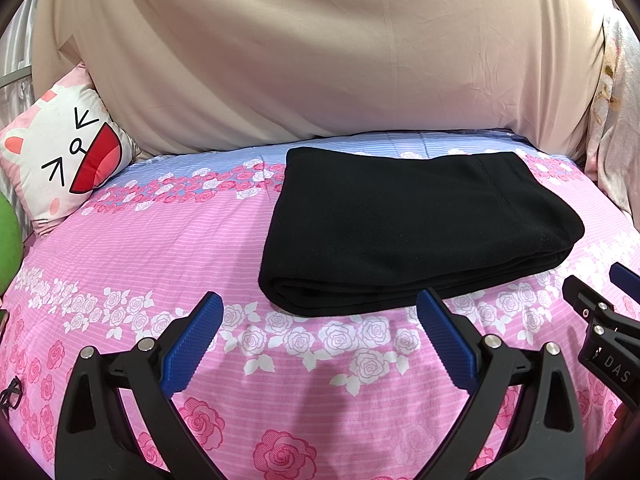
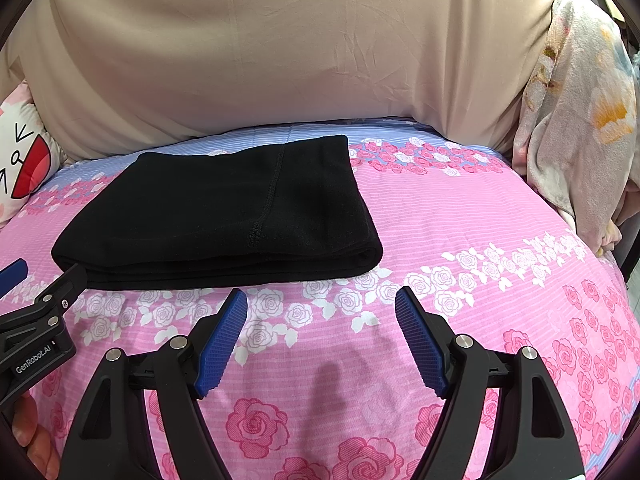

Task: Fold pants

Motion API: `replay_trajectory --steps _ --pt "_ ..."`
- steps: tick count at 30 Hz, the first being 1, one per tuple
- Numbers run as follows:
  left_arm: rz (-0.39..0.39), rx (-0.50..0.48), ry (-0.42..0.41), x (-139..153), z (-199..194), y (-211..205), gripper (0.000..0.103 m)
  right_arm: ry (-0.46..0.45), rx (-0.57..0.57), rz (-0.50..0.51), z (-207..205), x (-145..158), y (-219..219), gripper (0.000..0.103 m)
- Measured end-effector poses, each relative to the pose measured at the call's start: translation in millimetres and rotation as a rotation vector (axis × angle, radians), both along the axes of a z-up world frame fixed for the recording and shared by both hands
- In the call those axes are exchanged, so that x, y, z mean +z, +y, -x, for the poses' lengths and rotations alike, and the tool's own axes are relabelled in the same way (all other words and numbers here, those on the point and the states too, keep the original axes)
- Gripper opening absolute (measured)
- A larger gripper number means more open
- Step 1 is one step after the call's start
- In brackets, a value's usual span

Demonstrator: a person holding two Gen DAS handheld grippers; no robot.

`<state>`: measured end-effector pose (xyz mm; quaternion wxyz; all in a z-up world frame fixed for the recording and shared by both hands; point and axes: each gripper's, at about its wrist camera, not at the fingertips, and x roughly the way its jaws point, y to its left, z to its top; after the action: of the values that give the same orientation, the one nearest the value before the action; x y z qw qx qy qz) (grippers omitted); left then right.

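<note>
Black pants (image 1: 416, 224) lie folded into a compact rectangle on the pink rose-print bedsheet (image 1: 160, 248); the same pants (image 2: 224, 216) sit left of centre in the right wrist view. My left gripper (image 1: 320, 304) stands open just in front of the fold's near edge, with nothing between its blue pads. My right gripper (image 2: 320, 300) is open too, near the pants' front right corner, empty. Each gripper shows at the edge of the other's view: the right one (image 1: 600, 292) and the left one (image 2: 36, 276).
A large beige cushion (image 1: 320, 52) backs the bed. A cat-face pillow (image 1: 60, 160) leans at the left, a green object (image 1: 8, 240) below it. A floral blanket (image 2: 576, 128) hangs at the right. A hand (image 2: 36, 440) shows at the lower left.
</note>
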<state>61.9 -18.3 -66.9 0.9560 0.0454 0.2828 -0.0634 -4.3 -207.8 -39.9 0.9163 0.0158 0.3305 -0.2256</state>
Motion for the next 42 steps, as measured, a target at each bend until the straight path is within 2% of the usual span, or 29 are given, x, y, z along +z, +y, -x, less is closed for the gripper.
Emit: replay_trajectory --steps 26,28,31,34,37,42 --pt "-0.013 0.013 0.018 0 -1 0 0.095 0.01 0.005 -0.012 1 0 -2 0.075" --pt "-0.021 0.013 0.046 -3 1 3 0.097 0.026 0.027 -0.021 9 1 -2 0.075" --pt "-0.017 0.016 0.138 -10 3 11 0.098 0.095 0.012 -0.023 15 -4 -9 0.082" --pt "-0.027 0.013 0.269 -27 1 14 0.098 0.188 0.013 -0.113 14 -18 -24 0.082" --pt "-0.053 0.007 0.334 -37 -2 12 0.098 0.257 0.001 -0.165 8 -29 -31 0.086" --pt "-0.017 0.006 0.353 -41 -3 17 0.098 0.26 -0.003 -0.148 8 -30 -29 0.086"
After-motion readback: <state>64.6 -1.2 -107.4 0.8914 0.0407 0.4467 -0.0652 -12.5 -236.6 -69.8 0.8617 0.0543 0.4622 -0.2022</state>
